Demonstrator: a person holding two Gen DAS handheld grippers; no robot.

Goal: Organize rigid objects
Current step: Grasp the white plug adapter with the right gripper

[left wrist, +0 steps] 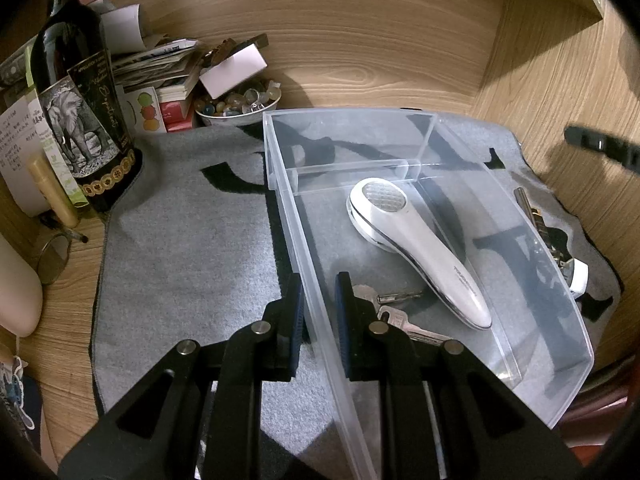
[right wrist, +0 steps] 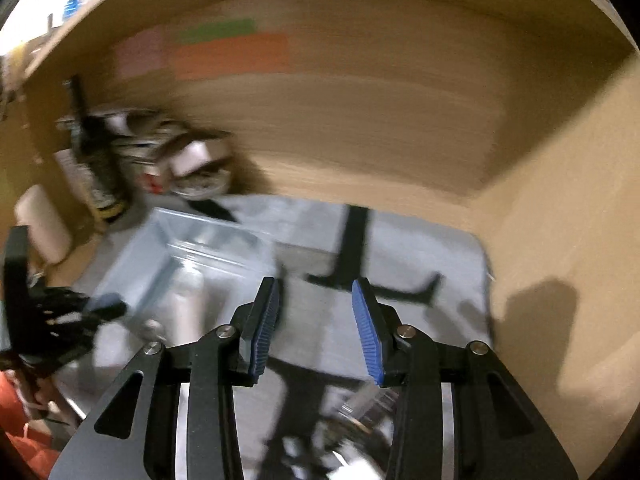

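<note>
Here: wood-grain alcove point(left wrist: 380, 60), floor laid with a grey felt mat point(left wrist: 192, 240) bearing black figures. Clear plastic divided bin point(left wrist: 500, 216), rigid, holding a glossy white handheld device point(left wrist: 416, 240) and metal keys point(left wrist: 400, 316). Left gripper point(left wrist: 318, 312) clamps the bin's near wall. Right gripper point(right wrist: 316, 324) parted, empty. Dark bottle point(left wrist: 80, 120), elephant label.

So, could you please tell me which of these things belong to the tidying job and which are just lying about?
Job in hand:
clear plastic organizer, its side wall clamped in the left gripper
white handheld device, inside it
keys, inside it
metal clutter beside it

Lying about:
wine bottle
bowl of stones
paper stack
</note>
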